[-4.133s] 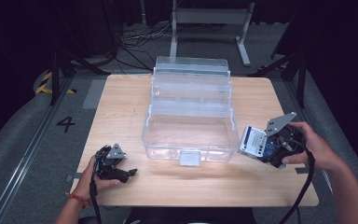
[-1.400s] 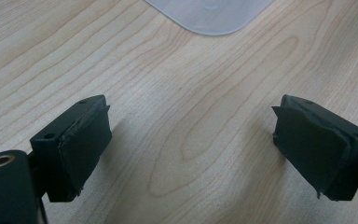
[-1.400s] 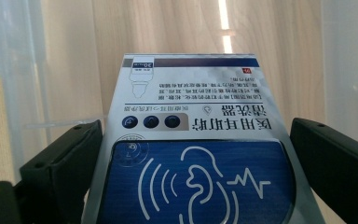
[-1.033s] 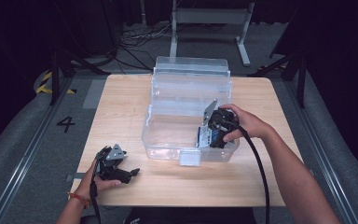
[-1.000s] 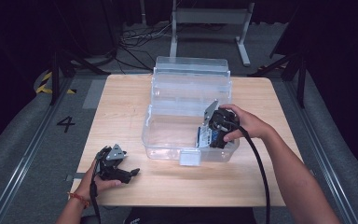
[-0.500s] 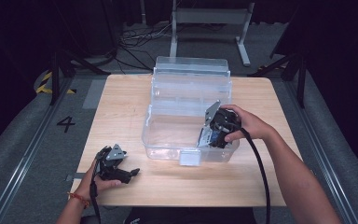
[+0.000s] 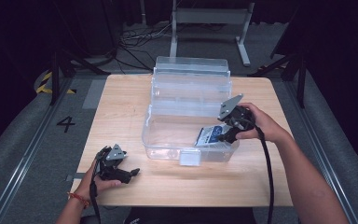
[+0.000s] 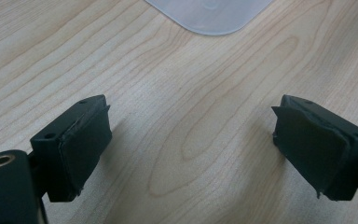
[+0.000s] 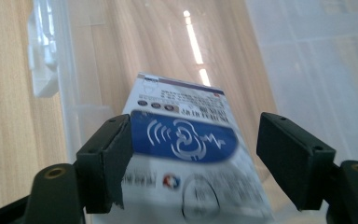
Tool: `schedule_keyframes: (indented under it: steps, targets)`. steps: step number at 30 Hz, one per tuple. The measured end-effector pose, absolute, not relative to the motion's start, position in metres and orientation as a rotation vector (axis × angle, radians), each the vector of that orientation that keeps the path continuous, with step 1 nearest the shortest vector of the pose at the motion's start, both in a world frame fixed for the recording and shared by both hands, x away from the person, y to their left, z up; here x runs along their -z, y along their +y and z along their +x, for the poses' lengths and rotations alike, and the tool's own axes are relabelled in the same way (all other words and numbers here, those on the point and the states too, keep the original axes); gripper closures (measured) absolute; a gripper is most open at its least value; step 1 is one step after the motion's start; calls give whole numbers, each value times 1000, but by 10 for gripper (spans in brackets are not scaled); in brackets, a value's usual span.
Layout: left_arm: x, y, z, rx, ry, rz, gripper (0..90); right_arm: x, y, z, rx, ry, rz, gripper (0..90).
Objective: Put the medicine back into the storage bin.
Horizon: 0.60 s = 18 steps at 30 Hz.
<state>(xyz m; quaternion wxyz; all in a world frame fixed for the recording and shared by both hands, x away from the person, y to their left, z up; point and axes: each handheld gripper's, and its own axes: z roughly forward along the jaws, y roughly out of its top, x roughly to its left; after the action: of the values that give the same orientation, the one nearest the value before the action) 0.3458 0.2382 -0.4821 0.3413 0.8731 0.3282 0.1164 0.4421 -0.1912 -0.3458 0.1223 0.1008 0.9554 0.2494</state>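
Right claw [image 9: 193, 161] gapes apart over a blue-and-white packet [image 9: 186, 154] inside the clear box [image 7: 168, 135]; left claw [image 8: 191, 154] rests spread on the worktop [image 7: 121, 102].

High view overhead facing forward, gripper views close, sharing the clear box [image 7: 186, 116].

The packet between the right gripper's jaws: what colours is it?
White packet with a blue band bearing a white ear symbol; clearest in the right gripper view.
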Motion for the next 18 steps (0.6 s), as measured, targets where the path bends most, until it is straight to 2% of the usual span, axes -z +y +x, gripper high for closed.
schedule_keyframes:
  steps: [8, 18]
  targets:
    - [482, 238, 346, -305, 854, 2268, 113, 347, -222, 437, -712, 2727, 435, 317]
    - [482, 238, 346, -305, 854, 2270, 113, 361, -214, 442, -666, 2668, 475, 343]
